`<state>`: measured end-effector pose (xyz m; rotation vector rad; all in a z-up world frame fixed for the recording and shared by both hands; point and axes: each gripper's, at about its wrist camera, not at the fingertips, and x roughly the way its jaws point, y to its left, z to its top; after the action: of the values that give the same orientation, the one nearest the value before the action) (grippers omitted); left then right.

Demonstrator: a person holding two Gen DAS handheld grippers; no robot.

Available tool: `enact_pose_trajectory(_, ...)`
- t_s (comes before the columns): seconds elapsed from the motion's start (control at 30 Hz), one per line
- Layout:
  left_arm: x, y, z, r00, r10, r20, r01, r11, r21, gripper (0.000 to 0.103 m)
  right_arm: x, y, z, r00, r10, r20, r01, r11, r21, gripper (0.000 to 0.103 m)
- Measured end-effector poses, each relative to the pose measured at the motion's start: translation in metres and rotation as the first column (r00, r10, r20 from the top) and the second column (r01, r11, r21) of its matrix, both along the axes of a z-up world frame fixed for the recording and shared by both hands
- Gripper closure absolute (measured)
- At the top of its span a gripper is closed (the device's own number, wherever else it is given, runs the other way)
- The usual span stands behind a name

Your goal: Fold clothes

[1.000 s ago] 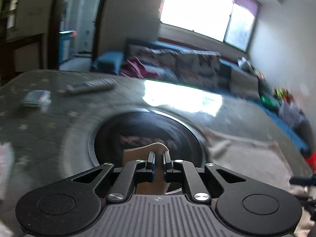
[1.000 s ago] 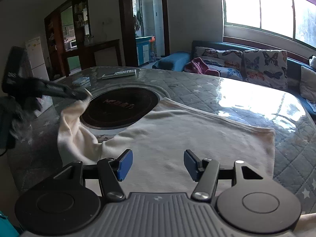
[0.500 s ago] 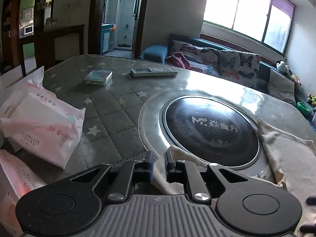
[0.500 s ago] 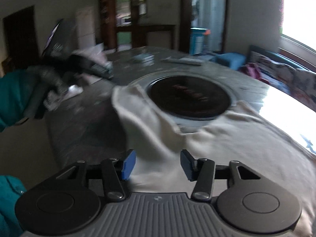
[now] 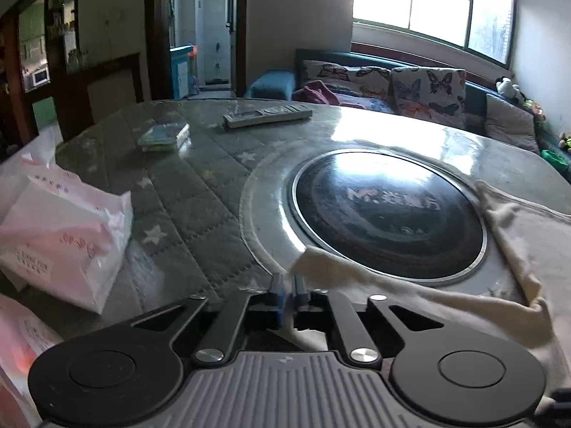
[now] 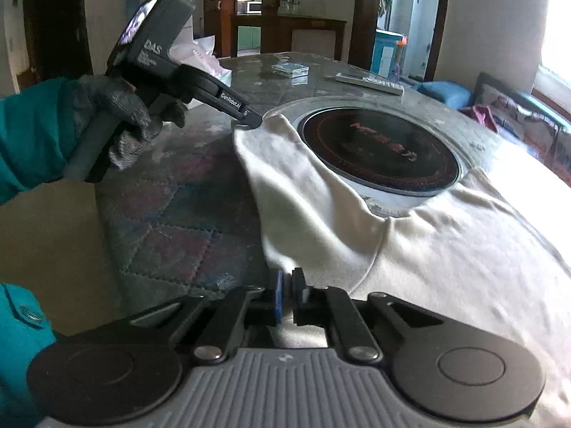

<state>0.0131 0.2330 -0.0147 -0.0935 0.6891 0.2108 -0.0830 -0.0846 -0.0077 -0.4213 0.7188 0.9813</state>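
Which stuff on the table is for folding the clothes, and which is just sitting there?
For the folding:
cream shirt
left tongs, pinching the shirt's far corner
right tongs, shut at its near edge

Just sitting there:
remote control
small packet
tissue packs
round cooker plate

daylight enters through the overexposed window (image 5: 428, 3), casting white glare across the glossy tabletop (image 5: 392, 132) and the induction cooktop (image 5: 387, 210). interior doorways stay dim. fisheye curvature bends and darkens the edges; the pink tissue packs (image 5: 60, 228) appear slightly blurred.
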Motion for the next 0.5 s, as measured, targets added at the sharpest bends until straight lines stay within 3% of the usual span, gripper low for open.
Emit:
enact_pose_trajectory(0.17, 0.002, 0.005, -0.004, 0.999, 0.038, -0.007, -0.037, 0.998, 0.046, 0.103, -0.008, -0.007, -0.002, 1.000, 0.027, -0.007, -0.027, 1.000, 0.002, 0.098)
enact_pose_trajectory(0.27, 0.002, 0.007, -0.007, 0.998, 0.059, -0.013, -0.058, 0.996, 0.070, 0.103, -0.009, -0.010, 0.000, 0.999, 0.037, -0.007, -0.037, 0.999, 0.020, 0.089)
enact_pose_trajectory(0.5, -0.005, -0.009, 0.015, 1.000, 0.005, 0.017, -0.005, 1.000, -0.025, 0.101, -0.005, -0.028, 0.020, 1.000, -0.022, 0.003, 0.021, 0.996, 0.091, 0.087)
